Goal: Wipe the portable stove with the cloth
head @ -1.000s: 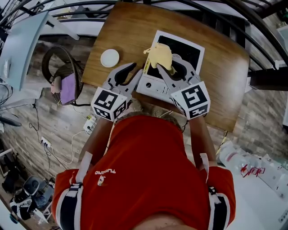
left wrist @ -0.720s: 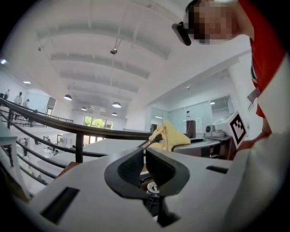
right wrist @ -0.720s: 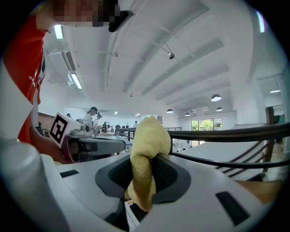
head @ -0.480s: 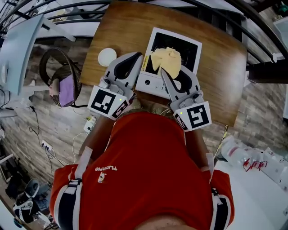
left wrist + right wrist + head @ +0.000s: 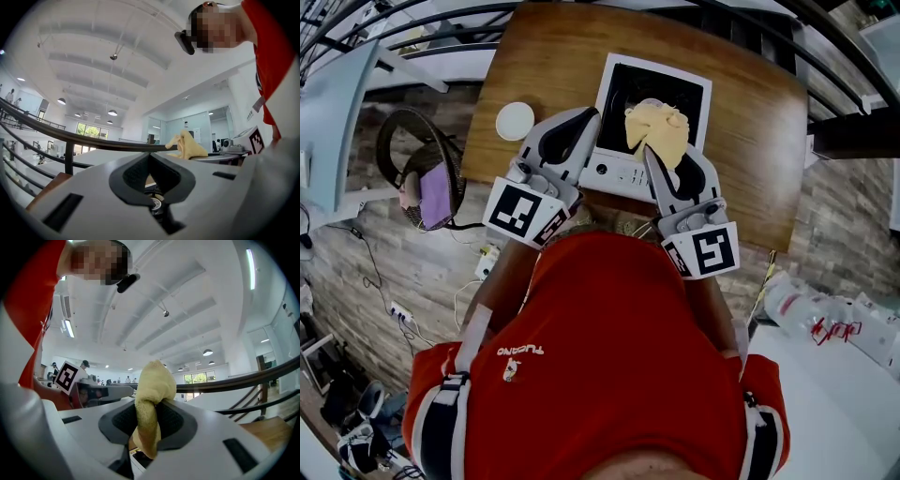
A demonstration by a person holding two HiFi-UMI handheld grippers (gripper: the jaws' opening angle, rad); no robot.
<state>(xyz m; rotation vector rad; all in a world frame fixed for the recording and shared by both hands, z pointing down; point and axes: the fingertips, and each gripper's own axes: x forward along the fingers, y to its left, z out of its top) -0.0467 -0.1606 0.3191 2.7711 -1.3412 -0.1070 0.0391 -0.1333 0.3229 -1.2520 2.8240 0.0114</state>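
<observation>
Portable stove [image 5: 623, 94] sits on a wooden counter [image 5: 553, 56], towards the edge nearest the person. It has a white body, a black top and a control strip with a knob [image 5: 602, 170] facing the person.

Right gripper [image 5: 647, 150] is clamped on the yellow cloth [image 5: 658, 129]. In the right gripper view the cloth [image 5: 154, 380] is pinched between the dark pads [image 5: 180, 420]. A bunched lump sticks out past the tips and a tail hangs down behind them. From the head view the bunched cloth is over the front right part of the stove's black top. Cannot tell whether it touches the surface.

Left gripper [image 5: 593, 114] has its jaws together with nothing between them. The left gripper view shows the tips [image 5: 149, 155] meeting on empty air. Its tip is at the stove's left edge, contact unclear. The cloth [image 5: 187, 146] shows off to the right in that view, apart from this gripper.

A white round disc [image 5: 515, 121] lies on the counter left of the stove, clear of it and near the left gripper. A floor fan [image 5: 417, 169] stands beside the counter on the left. The person wears a red shirt [image 5: 609, 347].
</observation>
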